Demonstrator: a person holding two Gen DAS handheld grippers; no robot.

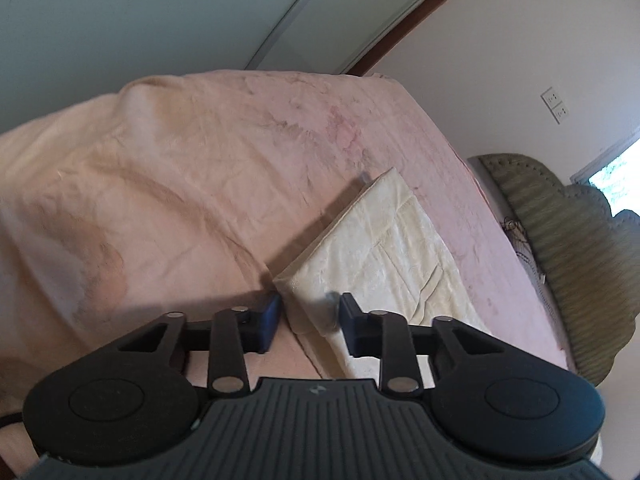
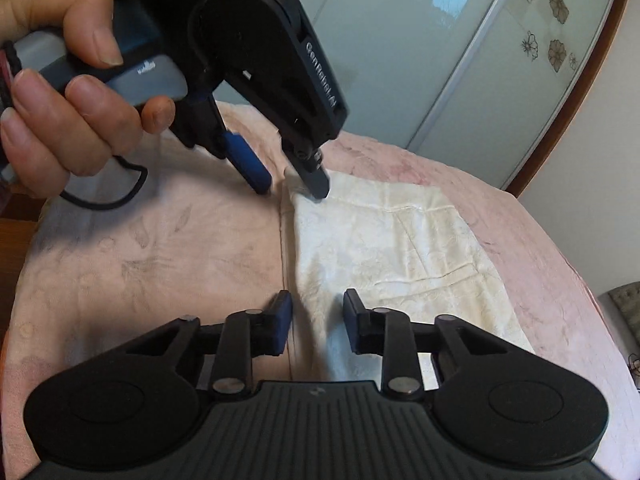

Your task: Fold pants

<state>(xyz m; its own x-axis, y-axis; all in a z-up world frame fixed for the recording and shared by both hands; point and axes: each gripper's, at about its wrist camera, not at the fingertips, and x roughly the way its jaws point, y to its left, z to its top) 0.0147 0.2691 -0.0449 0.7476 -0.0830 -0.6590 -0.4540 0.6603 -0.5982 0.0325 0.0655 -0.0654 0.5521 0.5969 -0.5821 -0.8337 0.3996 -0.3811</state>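
Observation:
The cream pants [image 2: 392,248] lie folded into a flat rectangle on the pink blanket [image 2: 160,248]; they also show in the left wrist view [image 1: 384,248]. My left gripper [image 1: 308,320] is open, its fingers straddling the pants' near left corner. In the right wrist view the left gripper [image 2: 294,186] stands over the far left corner, one fingertip [image 2: 320,190] touching the cloth. My right gripper [image 2: 317,320] is open, its fingers astride the pants' left edge near me.
The blanket covers a bed [image 1: 180,184]. A green wicker headboard [image 1: 560,248] stands to the right. Glass wardrobe doors [image 2: 460,60] run behind the bed. A wall socket [image 1: 555,105] is on the wall. A black cable [image 2: 108,196] hangs from the left gripper.

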